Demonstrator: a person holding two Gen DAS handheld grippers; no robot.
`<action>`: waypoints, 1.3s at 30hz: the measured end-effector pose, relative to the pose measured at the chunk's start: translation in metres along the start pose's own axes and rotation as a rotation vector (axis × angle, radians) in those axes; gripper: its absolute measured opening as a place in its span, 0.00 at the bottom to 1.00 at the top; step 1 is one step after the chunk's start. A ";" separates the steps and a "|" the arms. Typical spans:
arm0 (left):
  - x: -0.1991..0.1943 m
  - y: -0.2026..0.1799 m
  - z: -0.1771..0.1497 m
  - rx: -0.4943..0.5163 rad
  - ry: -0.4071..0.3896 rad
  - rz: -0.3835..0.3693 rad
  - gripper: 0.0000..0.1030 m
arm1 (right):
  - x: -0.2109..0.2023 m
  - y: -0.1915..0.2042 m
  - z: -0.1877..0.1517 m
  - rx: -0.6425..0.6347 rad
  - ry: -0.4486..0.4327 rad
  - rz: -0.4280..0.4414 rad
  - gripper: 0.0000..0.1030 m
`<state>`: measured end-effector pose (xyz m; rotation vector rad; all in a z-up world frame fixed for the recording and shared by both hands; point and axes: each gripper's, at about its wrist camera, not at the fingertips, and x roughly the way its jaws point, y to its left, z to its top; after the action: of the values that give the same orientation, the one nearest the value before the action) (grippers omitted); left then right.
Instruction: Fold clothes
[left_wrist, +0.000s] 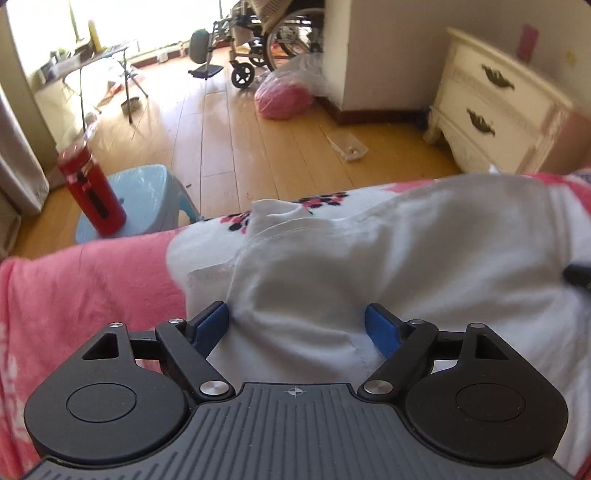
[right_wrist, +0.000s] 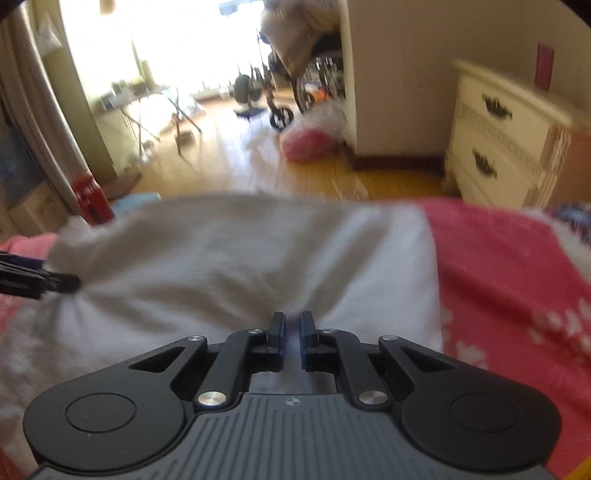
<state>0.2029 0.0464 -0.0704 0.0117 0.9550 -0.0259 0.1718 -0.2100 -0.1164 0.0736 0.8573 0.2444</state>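
Observation:
A white garment (left_wrist: 406, 258) lies rumpled on a pink blanket (left_wrist: 92, 277) spread over a bed. My left gripper (left_wrist: 295, 314) hovers low over the garment's near left part. Its blue pads (left_wrist: 210, 326) stand wide apart with a hump of cloth between them, not pinched. In the right wrist view the white garment (right_wrist: 221, 251) puckers toward my right gripper (right_wrist: 291, 321), whose jaws are closed on a fold of it near the pink blanket (right_wrist: 498, 277). The left gripper's fingers (right_wrist: 37, 277) show at that view's left edge.
Beyond the bed's edge is a wooden floor (left_wrist: 277, 147). A red bottle (left_wrist: 92, 188) stands on a light blue stool (left_wrist: 147, 192) at the left. A cream nightstand (left_wrist: 491, 103) is at the right, a pink bag (left_wrist: 284, 99) and a wheelchair (left_wrist: 266, 37) farther back.

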 end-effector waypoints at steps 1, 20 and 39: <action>-0.005 0.002 0.000 -0.007 -0.016 0.002 0.79 | -0.002 0.000 0.001 0.005 -0.012 0.003 0.07; -0.067 -0.066 -0.039 0.079 0.069 -0.124 0.93 | -0.067 0.012 -0.014 0.059 -0.020 0.056 0.14; -0.049 -0.092 -0.080 0.125 0.210 0.046 1.00 | -0.105 0.070 -0.078 -0.160 -0.091 0.011 0.36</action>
<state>0.1068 -0.0427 -0.0765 0.1544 1.1613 -0.0426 0.0342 -0.1703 -0.0785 -0.0589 0.7442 0.3169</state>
